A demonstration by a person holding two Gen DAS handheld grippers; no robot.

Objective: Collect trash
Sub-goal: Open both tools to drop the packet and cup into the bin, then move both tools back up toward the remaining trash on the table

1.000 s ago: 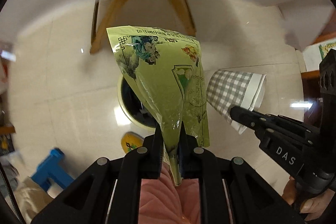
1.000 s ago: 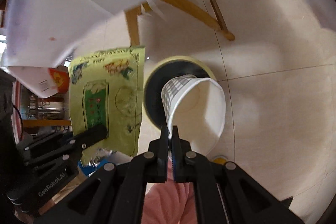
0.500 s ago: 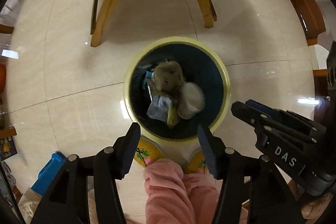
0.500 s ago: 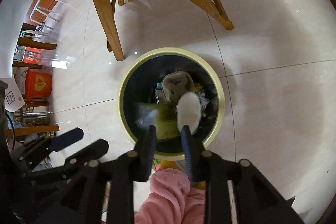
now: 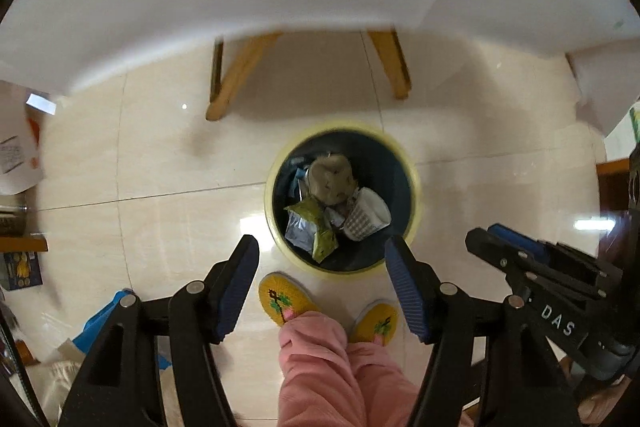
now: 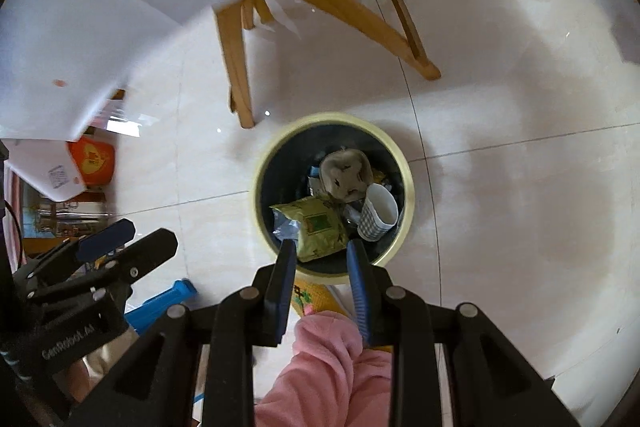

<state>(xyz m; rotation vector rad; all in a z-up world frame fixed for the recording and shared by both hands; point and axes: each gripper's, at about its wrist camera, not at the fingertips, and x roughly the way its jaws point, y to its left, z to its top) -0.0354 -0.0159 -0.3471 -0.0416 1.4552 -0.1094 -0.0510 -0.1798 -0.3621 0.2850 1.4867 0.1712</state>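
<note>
**Both grippers empty above the bin**

The left gripper (image 5: 322, 247) is spread wide and the right gripper (image 6: 322, 249) is parted, neither holding anything. The green wrapper (image 6: 316, 227) and checked cup (image 6: 378, 213) lie inside the bin (image 6: 280, 143) on the floor, touching other trash.

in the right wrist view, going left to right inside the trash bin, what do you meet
green packet → brown crumpled wad → checked paper cup, all lying inside the bin
</note>
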